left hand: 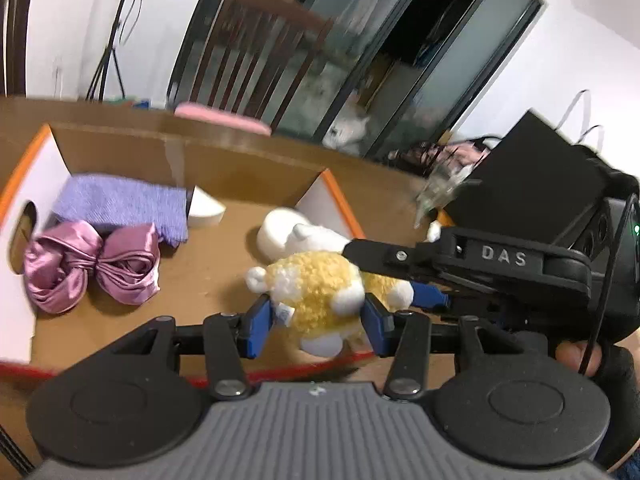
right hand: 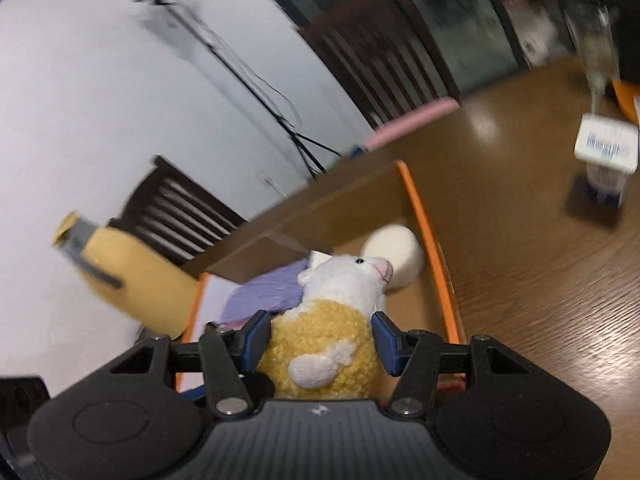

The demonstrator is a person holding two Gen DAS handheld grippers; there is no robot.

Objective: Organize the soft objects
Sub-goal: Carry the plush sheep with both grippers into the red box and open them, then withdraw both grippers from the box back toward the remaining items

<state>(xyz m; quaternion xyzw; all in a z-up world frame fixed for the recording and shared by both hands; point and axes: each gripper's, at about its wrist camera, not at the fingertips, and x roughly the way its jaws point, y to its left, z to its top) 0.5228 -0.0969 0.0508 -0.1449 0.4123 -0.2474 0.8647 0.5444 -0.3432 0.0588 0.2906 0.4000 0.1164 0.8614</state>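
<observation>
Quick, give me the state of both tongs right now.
Left tongs: closed on the yellow plush sheep, over the cardboard box.
Right tongs: closed on the same sheep.

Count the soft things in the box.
4: purple knit at back left, pink satin bow in front of it, white plush at right, yellow sheep held above. More may hide underneath.

One plush sheep [left hand: 316, 292], two chairs [right hand: 380, 48].

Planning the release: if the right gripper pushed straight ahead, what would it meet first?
Probably the round white plush ball inside the orange-edged cardboard box, just beyond the yellow-and-white plush sheep that the right gripper holds; depth is uncertain.
</observation>
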